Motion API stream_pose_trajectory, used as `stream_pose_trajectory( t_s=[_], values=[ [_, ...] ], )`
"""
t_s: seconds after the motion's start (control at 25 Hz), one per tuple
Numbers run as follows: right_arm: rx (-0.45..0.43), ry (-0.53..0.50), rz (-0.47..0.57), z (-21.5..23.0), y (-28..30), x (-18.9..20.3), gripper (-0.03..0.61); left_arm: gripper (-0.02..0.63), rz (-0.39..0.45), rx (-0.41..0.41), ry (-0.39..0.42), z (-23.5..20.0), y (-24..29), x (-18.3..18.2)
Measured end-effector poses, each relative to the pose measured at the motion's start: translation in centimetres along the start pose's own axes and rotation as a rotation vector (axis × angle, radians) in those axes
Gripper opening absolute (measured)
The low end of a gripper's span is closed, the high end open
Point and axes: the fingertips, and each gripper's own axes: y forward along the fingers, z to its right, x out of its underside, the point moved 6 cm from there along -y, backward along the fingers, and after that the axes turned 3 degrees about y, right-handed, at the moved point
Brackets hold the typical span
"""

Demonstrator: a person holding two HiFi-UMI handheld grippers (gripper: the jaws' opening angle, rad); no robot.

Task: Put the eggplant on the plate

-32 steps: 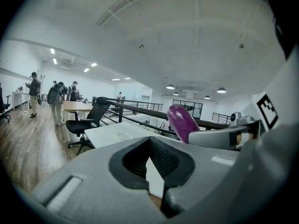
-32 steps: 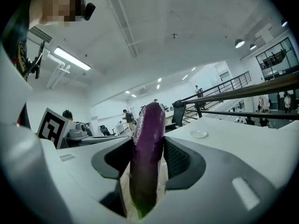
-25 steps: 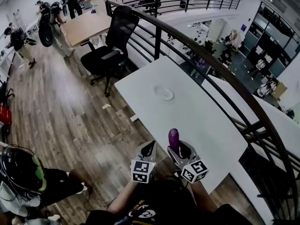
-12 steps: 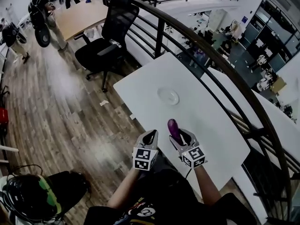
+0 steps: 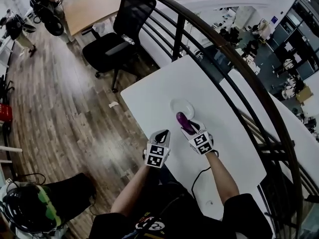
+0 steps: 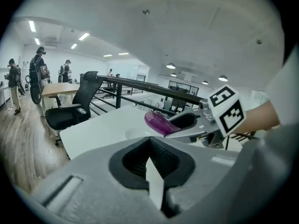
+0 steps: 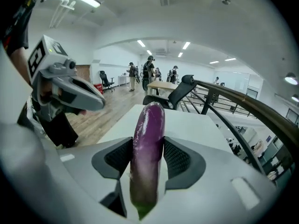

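A purple eggplant (image 5: pixel 182 122) (image 7: pixel 148 148) is clamped lengthwise in my right gripper (image 5: pixel 188 128) (image 7: pixel 148 141), its rounded end pointing forward past the fingertips. Its tip hangs just at the near rim of the small clear plate (image 5: pixel 175 103) on the white table (image 5: pixel 149 93). The left gripper view shows the eggplant (image 6: pixel 159 123) from the side, held above the table by the right gripper (image 6: pixel 187 122). My left gripper (image 5: pixel 163 133) (image 6: pixel 150 139) is shut and holds nothing, at the table's near left edge beside the right one.
A black office chair (image 5: pixel 119 29) stands beyond the table's far left corner. A dark curved railing (image 5: pixel 224 49) runs along the table's far side. A thin cable (image 5: pixel 199 176) lies on the table near my right arm. People stand by a wooden table (image 5: pixel 92 11) far off.
My right gripper has carried the eggplant forward across the table to the plate's near rim. The left gripper moved forward alongside it, still shut.
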Motion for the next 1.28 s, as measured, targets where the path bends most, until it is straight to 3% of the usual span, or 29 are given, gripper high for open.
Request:
stream_pose_trajectory(
  t_s=[0.24,0.44,0.6,0.68,0.88,1.0,1.28],
  values=[
    [0.055,-0.111,-0.219,5.8,10.2,1.1,0.209,0.005,-0.048,0.014,-0.024,-3.7,3.2,-0.1],
    [0.069,-0.101,-0.334,6.4,15.5,2.5,0.209,0.005,-0.077,0.027,-0.078,-6.4,3.4,1.0],
    [0.087,-0.060,-0.359,7.1,16.2,2.5,0.206,0.005,-0.083,0.028,-0.088,-7.6,3.5,1.0],
    [0.093,-0.064,-0.338,7.3,15.6,1.9,0.223,0.005,-0.073,0.036,-0.089,-7.7,3.6,0.4],
    [0.166,-0.007,-0.178,5.8,11.0,-0.5,0.224,0.005,-0.056,0.063,-0.068,-6.7,3.9,-0.9],
    [0.273,0.080,-0.098,3.9,6.8,-1.5,0.145,0.005,-0.052,0.084,-0.046,-5.4,4.4,-1.7],
    [0.453,0.417,0.136,-1.2,-5.6,-2.1,0.003,0.005,0.025,0.086,-0.014,-0.4,1.6,-3.9]
  ],
)
